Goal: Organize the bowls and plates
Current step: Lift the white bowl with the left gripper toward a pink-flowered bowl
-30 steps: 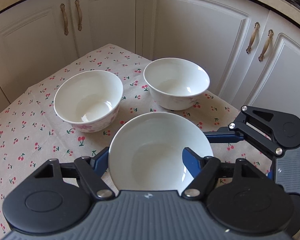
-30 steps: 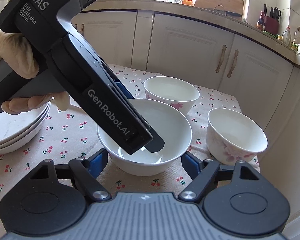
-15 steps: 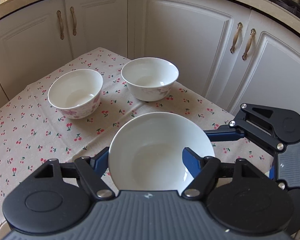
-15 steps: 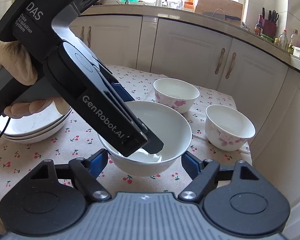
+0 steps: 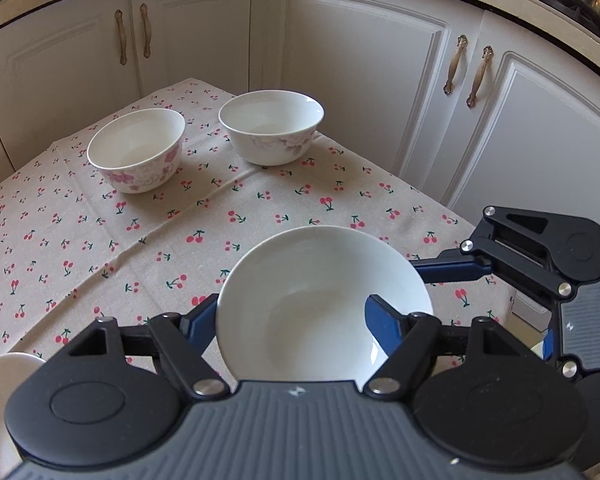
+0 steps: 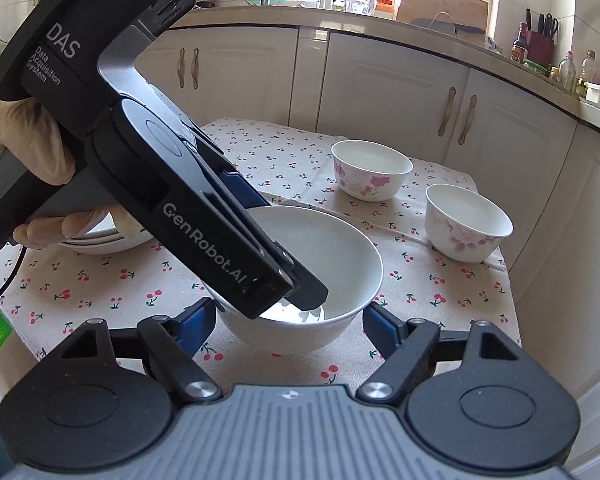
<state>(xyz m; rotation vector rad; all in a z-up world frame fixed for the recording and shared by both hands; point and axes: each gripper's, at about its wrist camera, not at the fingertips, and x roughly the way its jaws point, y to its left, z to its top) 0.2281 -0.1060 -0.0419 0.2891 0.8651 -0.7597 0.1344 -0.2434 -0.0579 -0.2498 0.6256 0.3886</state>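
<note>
A kitchen with cream cabinet doors [image 5: 364, 92] and bronze handles wraps around a small counter covered by a beige cloth [image 5: 100, 240] printed with red cherries. Beyond the cabinets, a worktop [image 6: 420, 28] holds bottles, a cutting board and a knife block under a bright window.

A plain white bowl [image 5: 320, 312] is the nearest dish, held over the near right part of the cloth. It is round with no long axis, and its mouth faces up, tipped slightly toward the left wrist view. The left gripper [image 5: 290, 322] is clamped on its rim: one blue finger sits outside the wall, the other [image 5: 384, 320] inside the bowl. The right gripper [image 6: 288, 320] straddles the same bowl from its other side, its blue fingers [image 6: 194, 322] standing on either side of the wall; whether they press on it cannot be told.

Three bowls are in sight. The two others, one with pink flowers [image 5: 138, 148] and one with paler flowers [image 5: 272, 128], stand upright, near each other but apart, at the far end of the cloth. A stack of shallow white plates [image 6: 104, 238], about three, rests at the left side, partly hidden by a gloved hand [image 6: 32, 160] gripping the left gripper's handle.
</note>
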